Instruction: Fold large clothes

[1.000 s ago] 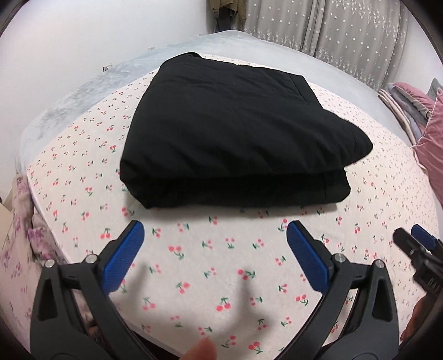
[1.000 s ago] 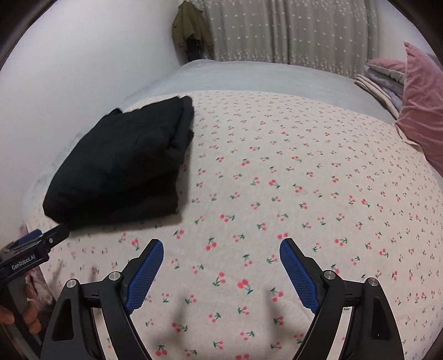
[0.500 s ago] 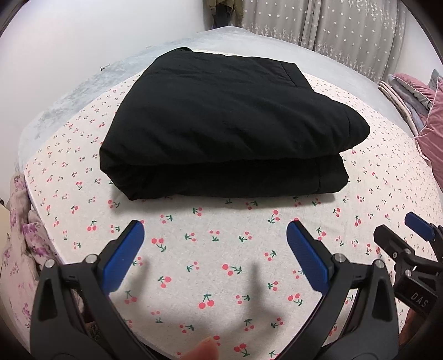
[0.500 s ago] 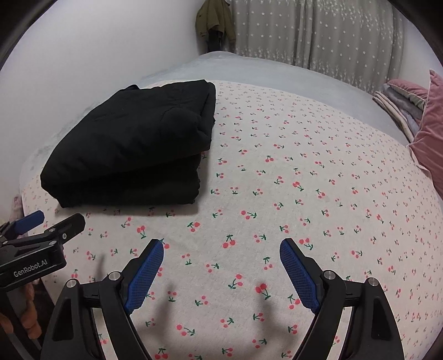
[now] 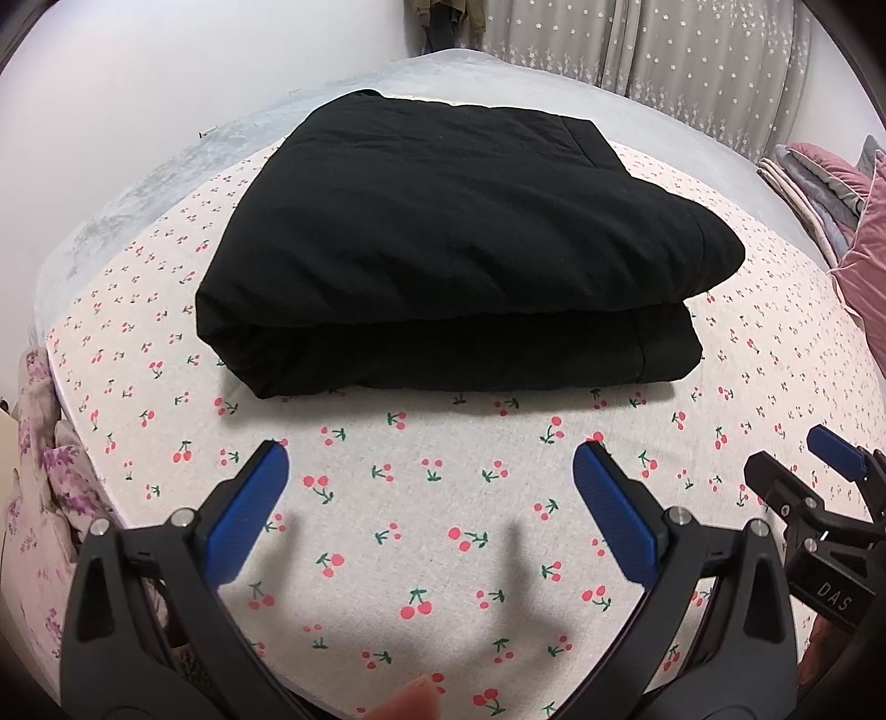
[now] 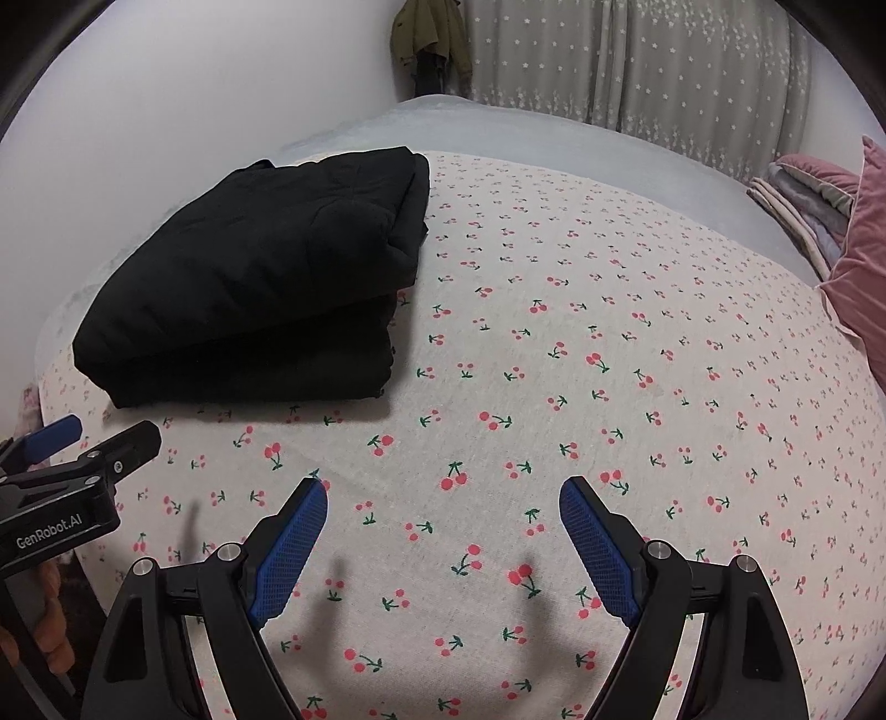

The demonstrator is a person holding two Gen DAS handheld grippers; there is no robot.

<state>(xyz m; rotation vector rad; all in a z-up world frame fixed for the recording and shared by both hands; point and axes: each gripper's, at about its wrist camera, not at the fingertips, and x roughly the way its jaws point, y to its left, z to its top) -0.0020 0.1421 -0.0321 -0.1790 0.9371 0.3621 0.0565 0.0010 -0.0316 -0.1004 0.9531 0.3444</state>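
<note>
A black padded garment (image 5: 454,243) lies folded into a thick rectangular bundle on the cherry-print bed sheet (image 5: 443,498). It also shows in the right wrist view (image 6: 266,277), at the left. My left gripper (image 5: 432,459) is open and empty, hovering over the sheet just in front of the bundle's folded edge. My right gripper (image 6: 443,493) is open and empty over bare sheet, to the right of the bundle. Each gripper shows at the edge of the other's view: the right one (image 5: 819,482), the left one (image 6: 94,437).
The bed's near-left edge drops to a floral cloth (image 5: 39,471). Pink pillows and folded blankets (image 6: 841,232) lie at the right. A grey cover (image 6: 498,116) spans the far part of the bed, with star-print curtains (image 6: 664,61) and a hanging coat (image 6: 432,44) behind.
Both grippers have moved closer to the black bundle, which looks larger and nearer in both views. Both stayed open. The bundle has not moved.
</note>
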